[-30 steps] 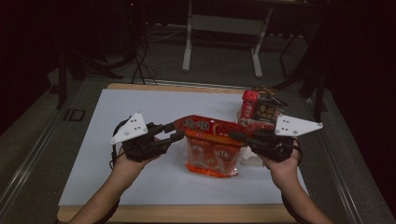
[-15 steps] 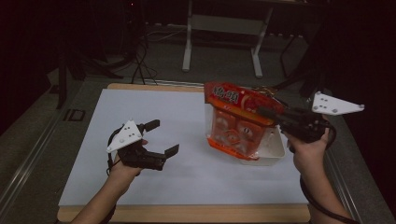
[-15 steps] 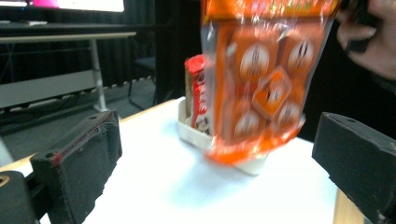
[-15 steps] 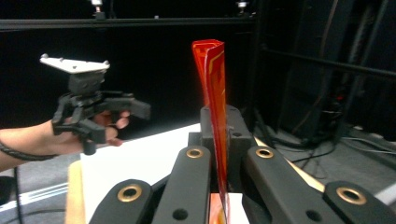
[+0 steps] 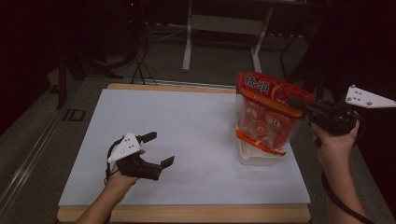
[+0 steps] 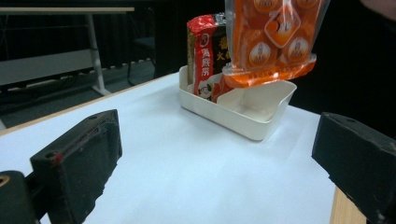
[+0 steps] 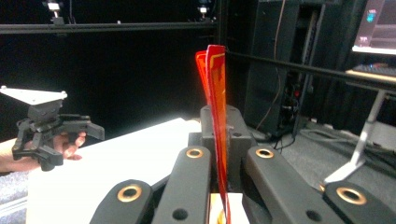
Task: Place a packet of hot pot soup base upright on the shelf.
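Orange snack bag (image 5: 266, 114) hangs in the air over the far right part of the white table (image 5: 196, 126), pinched at its top edge by the right gripper (image 5: 299, 103). In the right gripper view, the two black jaws are pressed together on the thin red and orange edge of the bag (image 7: 217, 116), which stands upright between them.

Nearest the person, the left gripper (image 5: 158, 149) rests low over the near left part of the table, held in the left hand (image 5: 122, 173). Its jaws are spread wide apart and hold nothing; the left gripper view shows bare white tabletop between them.

Farther off, a shallow white tray (image 5: 254, 158) sits near the table's right edge. The bottom edge of the bag (image 6: 268, 42) hangs just above the open, near end of the tray (image 6: 247, 109). At the far end of the tray, a red packet (image 6: 203, 58) stands upright against its wall.

Beyond the table, the room is dark, with metal table legs (image 5: 189, 42) visible on the floor.
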The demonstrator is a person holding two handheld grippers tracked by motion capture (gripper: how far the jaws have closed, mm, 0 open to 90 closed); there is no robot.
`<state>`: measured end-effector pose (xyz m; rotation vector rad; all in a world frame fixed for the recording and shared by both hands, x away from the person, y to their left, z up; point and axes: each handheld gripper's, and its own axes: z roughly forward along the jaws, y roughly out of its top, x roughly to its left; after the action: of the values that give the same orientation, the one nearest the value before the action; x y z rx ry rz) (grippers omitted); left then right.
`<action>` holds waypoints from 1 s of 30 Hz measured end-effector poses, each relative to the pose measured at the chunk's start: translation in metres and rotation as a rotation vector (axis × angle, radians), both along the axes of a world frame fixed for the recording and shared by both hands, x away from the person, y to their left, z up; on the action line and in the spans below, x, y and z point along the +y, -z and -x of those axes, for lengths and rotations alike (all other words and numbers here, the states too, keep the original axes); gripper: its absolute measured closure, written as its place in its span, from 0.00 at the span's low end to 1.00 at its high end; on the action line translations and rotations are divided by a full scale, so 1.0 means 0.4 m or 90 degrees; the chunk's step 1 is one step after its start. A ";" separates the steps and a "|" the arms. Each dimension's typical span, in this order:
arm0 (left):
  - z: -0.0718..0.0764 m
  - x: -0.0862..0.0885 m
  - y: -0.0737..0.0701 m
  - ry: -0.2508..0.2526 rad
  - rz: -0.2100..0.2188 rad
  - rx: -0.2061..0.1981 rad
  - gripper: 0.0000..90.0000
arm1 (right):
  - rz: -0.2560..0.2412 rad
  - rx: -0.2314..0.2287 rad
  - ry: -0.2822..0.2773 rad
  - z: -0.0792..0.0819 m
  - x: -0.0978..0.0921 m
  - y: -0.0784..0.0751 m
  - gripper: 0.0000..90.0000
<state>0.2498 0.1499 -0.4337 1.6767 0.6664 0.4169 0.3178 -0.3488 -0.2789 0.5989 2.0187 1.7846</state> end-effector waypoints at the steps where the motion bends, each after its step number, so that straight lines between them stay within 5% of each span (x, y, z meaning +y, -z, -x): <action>1: 0.001 0.001 0.004 -0.003 -0.002 0.004 0.02 | 0.004 0.003 0.005 -0.003 -0.008 0.007 1.00; 7: 0.007 0.007 0.027 -0.008 0.020 0.026 0.02 | 0.016 0.023 0.024 -0.023 -0.030 0.047 1.00; 20: 0.010 0.014 0.079 -0.029 -0.027 0.033 0.02 | 0.038 0.038 0.050 -0.068 -0.020 0.096 1.00; 30: 0.015 0.026 0.120 -0.041 -0.019 0.050 0.02 | 0.035 0.056 0.050 -0.088 -0.008 0.128 1.00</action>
<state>0.2439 0.1602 -0.4816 1.7096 0.7773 0.4099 0.3529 -0.3521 -0.3300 0.7412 2.0650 1.6798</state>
